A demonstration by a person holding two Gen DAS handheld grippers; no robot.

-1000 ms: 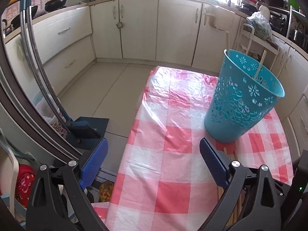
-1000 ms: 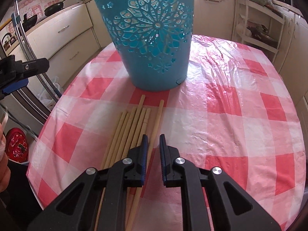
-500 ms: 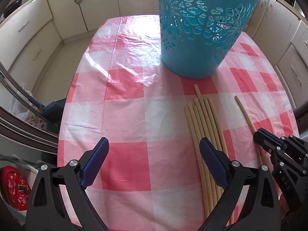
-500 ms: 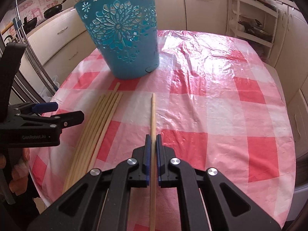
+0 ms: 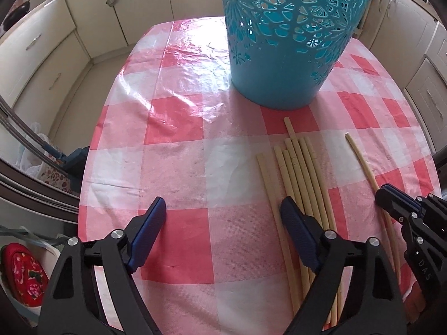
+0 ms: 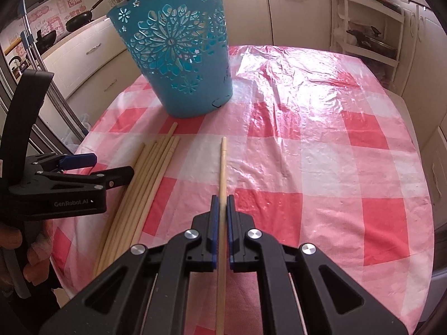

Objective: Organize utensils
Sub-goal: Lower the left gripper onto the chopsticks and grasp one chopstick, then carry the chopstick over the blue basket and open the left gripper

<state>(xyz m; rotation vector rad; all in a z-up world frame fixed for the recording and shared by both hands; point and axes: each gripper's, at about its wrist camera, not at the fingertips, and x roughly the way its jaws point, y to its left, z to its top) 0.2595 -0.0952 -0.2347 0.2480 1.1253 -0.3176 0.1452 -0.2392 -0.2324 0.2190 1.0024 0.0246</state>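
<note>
The right gripper [image 6: 220,209] has its jaws squeezed tight on one chopstick [image 6: 222,167]. That stick lies flat on the tabletop [image 6: 321,153] in front of the blue basket [image 6: 178,64], pointing toward it. The left gripper [image 5: 223,217] has its jaws wide apart, and they have just been closing a little. Nothing is between them but the pink checked cloth. One jaw sits over the near part of the pile of chopsticks [image 5: 301,173]. The pile lies in front of the basket too, left of the single stick. The basket stands upright farther back.
</note>
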